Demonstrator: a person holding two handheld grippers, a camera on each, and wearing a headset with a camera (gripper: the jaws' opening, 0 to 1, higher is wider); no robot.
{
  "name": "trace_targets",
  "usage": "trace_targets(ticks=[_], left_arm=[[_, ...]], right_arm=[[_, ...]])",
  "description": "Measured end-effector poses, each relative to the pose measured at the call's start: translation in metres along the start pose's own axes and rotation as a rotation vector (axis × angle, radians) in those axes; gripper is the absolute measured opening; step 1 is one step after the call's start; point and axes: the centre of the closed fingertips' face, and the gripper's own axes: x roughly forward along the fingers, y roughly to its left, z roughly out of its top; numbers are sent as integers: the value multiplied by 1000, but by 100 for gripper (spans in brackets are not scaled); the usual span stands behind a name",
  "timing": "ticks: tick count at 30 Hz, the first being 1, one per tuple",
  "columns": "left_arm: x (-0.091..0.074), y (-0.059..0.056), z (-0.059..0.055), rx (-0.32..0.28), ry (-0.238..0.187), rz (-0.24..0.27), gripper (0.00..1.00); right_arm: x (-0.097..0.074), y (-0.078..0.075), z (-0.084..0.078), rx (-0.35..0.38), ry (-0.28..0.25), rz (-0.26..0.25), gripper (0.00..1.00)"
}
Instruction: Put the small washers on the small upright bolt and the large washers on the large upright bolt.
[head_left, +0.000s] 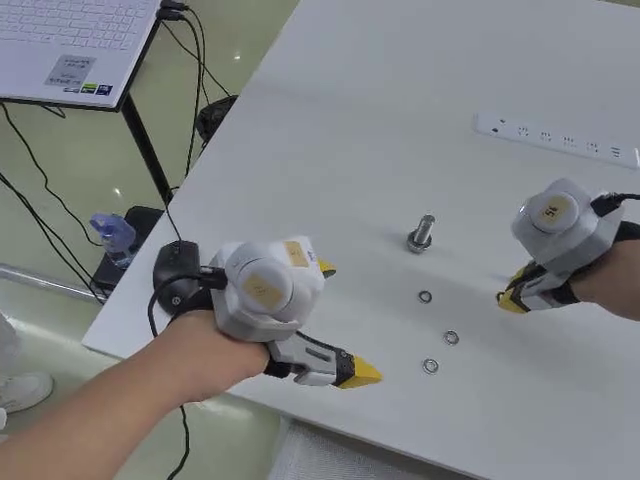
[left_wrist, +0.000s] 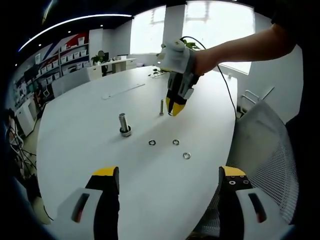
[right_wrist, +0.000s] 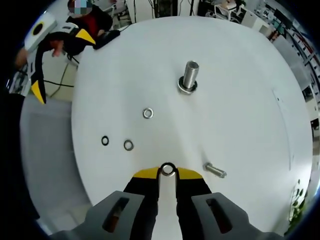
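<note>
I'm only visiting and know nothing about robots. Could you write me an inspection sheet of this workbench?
Surface: white table.
Job's things: large bolt and small bolt upright; three loose washers lying flat near the large bolt.
Clutter: power strip on the table's far side.
Grippers: left gripper open, holding nothing; right gripper shut on a washer.
Cables: black cables hang off the table's edge.
Surroundings: laptop, spray bottle and mesh chair beside the table.
</note>
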Motion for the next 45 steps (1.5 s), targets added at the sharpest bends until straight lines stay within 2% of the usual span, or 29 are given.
trace_targets(ticks=[4, 7, 10, 17, 30, 45], left_arm=[[2, -1, -1, -8, 12, -5, 80], [4, -2, 2, 21, -5, -7, 79], [6, -1, 2, 10, 2, -1, 81], [8, 1, 1, 18, 14, -1, 82], [10, 2, -3, 17, 24, -4, 86], [9, 4, -8, 14, 35, -10, 94]], right_arm=[[-5, -4, -8, 10, 4, -5, 12], [-8, -8, -14, 19, 8, -10, 12], [-10, -13, -19, 25, 10, -15, 12], [-17, -31, -27, 45, 16, -35, 12], [-33, -62, -13, 42, -16, -72, 12], [-21, -66, -3, 26, -11, -62, 12]])
